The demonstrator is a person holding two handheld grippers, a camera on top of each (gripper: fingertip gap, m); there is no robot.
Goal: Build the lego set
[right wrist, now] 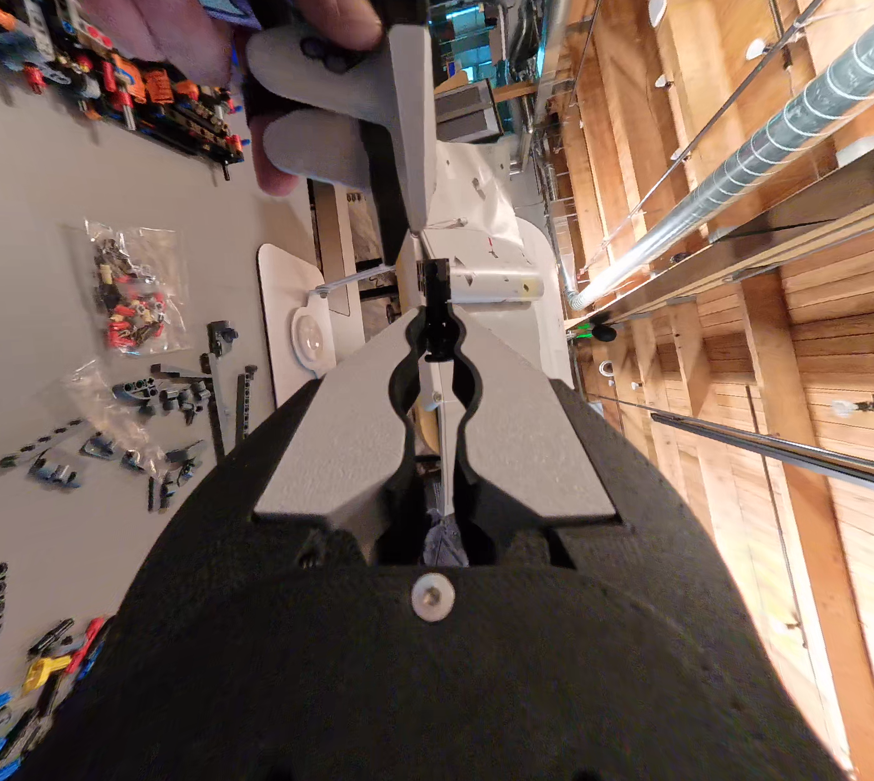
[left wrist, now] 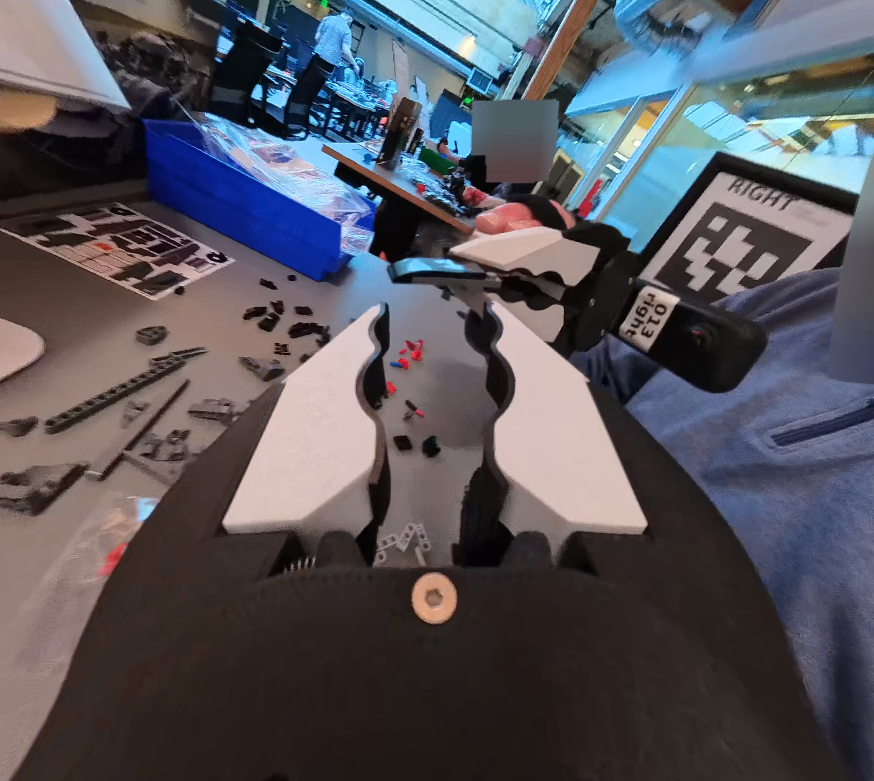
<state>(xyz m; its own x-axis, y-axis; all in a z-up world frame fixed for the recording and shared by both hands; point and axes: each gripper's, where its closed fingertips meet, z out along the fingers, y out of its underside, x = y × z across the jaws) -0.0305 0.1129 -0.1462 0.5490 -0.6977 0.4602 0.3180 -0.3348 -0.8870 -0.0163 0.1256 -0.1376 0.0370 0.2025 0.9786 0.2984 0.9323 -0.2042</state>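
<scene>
The right gripper [right wrist: 436, 327] is pinching a small black lego piece [right wrist: 435, 309] at its fingertips, jaws pressed in on it, the piece's long axis running straight out along the fingers and sticking past the tips. The whole tool is rolled onto its side, so the grey table [right wrist: 56, 200] is running up one edge of its view.

The left gripper [left wrist: 435, 323] is hanging above the table with its jaws spread and nothing between them. Straight ahead of its tips, and a little higher, the right gripper [left wrist: 477, 275] is reaching across from the sleeve side, its held piece [left wrist: 425, 272] lying crosswise to the left tool's fingers (a flat dark bar from this angle, edges blurred). So the piece is sitting just beyond the open left jaws, nearly level with them, and that is what any hand-over or mating is going to turn on: left tips forward and slightly up, closing across the bar's short side.

Taking the blue bin [left wrist: 246, 200] as the landmark: the sticker sheet [left wrist: 113, 249] is lying to its left, loose black pieces [left wrist: 284, 323] just in front of it, long grey beams [left wrist: 123, 394] farther forward and left, and small red pins [left wrist: 409, 353] forward of it under the left jaws. My guess is the build is still early, most parts lying loose.
</scene>
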